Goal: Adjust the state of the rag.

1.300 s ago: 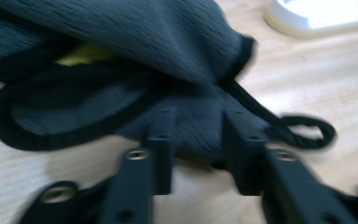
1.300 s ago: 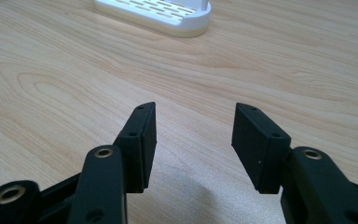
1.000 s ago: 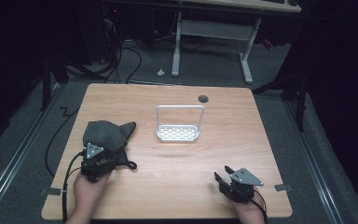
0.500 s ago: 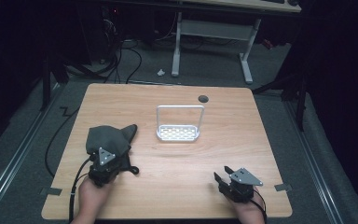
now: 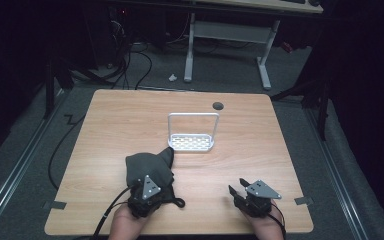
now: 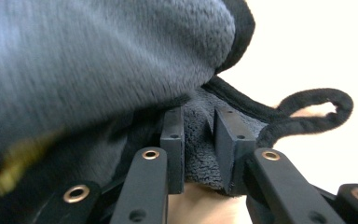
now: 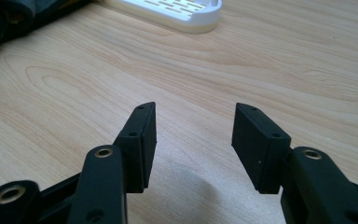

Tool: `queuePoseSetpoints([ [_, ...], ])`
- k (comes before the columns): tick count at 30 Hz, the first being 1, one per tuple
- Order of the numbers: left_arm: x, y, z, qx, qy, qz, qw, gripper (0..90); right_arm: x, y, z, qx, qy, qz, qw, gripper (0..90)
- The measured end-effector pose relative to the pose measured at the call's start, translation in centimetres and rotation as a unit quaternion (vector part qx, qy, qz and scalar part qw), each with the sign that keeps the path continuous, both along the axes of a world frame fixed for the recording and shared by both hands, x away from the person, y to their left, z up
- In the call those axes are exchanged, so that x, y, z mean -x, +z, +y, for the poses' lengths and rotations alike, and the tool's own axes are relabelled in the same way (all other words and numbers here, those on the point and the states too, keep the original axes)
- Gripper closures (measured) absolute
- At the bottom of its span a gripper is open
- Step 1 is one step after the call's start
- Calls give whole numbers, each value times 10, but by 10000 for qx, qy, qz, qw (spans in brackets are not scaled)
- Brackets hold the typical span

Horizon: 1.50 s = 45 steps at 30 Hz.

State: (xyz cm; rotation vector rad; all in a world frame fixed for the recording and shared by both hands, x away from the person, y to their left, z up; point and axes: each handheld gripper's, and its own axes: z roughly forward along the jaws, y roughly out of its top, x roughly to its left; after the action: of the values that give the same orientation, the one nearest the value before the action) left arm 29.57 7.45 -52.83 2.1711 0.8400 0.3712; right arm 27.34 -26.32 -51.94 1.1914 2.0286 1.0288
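Grey fleece cloth (image 5: 149,167), plush nap, dark bound hem, bunched into a mound on the tabletop (image 5: 105,125) at front left. One corner peaks toward the white rack (image 5: 192,135) and stops just short of its base. A black hanging loop (image 6: 314,109) sticks out from the hem on the near side.

Left tool (image 5: 147,192) sits low at the near edge of the cloth, pointing away from the person, grey plate on top, cable trailing back past the hand (image 5: 127,225). Left gripper view: jaws have just been closing and now stand narrow, pads pinching a fold of the fleece (image 6: 198,135) between them. The rest of the cloth heaps up above and left of the jaws, loop off to the right.

Right tool (image 5: 240,192) rests near the front right edge of the tabletop, well apart from the cloth. Right gripper view: jaws (image 7: 193,140) spread wide, bare wood between them, nothing held. Rack corner (image 7: 177,11) sits ahead of it, dark cloth edge (image 7: 9,18) at far left.

Cloth position: between the left tool and the rack, touching the tool, beside the rack.
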Motion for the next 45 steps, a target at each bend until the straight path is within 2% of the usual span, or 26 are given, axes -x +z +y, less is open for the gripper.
queuePoseSetpoints([
  [6, 17, 0, -25, 75, -477, 36, 9988, 735, 0, -1, 5, 15, 69, 38, 10000, 500],
  [8, 20, 0, -28, 74, -559, 36, 9984, 725, 0, -1, 6, 24, 90, 48, 9999, 498],
  [11, 19, 2, -27, 191, -579, 134, 9981, 691, 0, -1, 9, 16, 130, 50, 9999, 496],
  [15, 18, 8, -15, 456, -481, 182, 9976, 643, 1, 0, 14, -30, 223, 38, 9997, 488],
  [17, 19, 11, -8, 523, -434, 133, 9976, 626, 3, 2, 20, -51, 315, 1, 9995, 483],
  [21, 19, 18, 9, 723, -254, 52, 9970, 594, 7, 8, 41, -155, 634, -125, 9978, 467],
  [26, 21, 13, 25, 649, 51, 40, 9979, 592, 9, 17, 77, -399, 1224, -210, 9915, 450],
  [27, 21, 12, 27, 621, 99, 32, 9980, 592, 9, 18, 84, -403, 1347, -232, 9898, 449],
  [28, 21, 12, 27, 621, 99, 32, 9980, 592, 9, 18, 84, -403, 1347, -232, 9898, 449],
  [29, 21, 10, 31, 585, 197, 25, 9981, 592, 9, 20, 100, -374, 1592, -237, 9863, 449],
  [31, 21, 7, 34, 557, 285, 49, 9980, 591, 7, 19, 111, -304, 1762, -233, 9836, 451],
  [32, 21, 7, 34, 557, 285, 49, 9980, 589, 7, 19, 111, -304, 1762, -233, 9836, 451],
  [33, 22, 5, 37, 550, 374, 51, 9978, 588, 4, 16, 122, -77, 1845, -183, 9826, 469],
  [35, 21, 4, 39, 531, 432, 64, 9976, 584, 0, 13, 126, -32, 1884, -77, 9821, 491],
  [37, 20, 2, 41, 575, 515, 110, 9970, 577, -2, 12, 128, 32, 1875, -55, 9823, 692],
  [38, 20, 2, 41, 595, 530, 112, 9968, 574, -2, 13, 127, 111, 1817, -162, 9832, 783],
  [39, 20, 1, 41, 577, 536, 107, 9968, 570, -2, 15, 127, 107, 1784, -212, 9837, 824],
  [45, 18, 0, 40, 520, 552, 57, 9971, 544, 2, 30, 116, -129, 1637, -578, 9847, 838],
])
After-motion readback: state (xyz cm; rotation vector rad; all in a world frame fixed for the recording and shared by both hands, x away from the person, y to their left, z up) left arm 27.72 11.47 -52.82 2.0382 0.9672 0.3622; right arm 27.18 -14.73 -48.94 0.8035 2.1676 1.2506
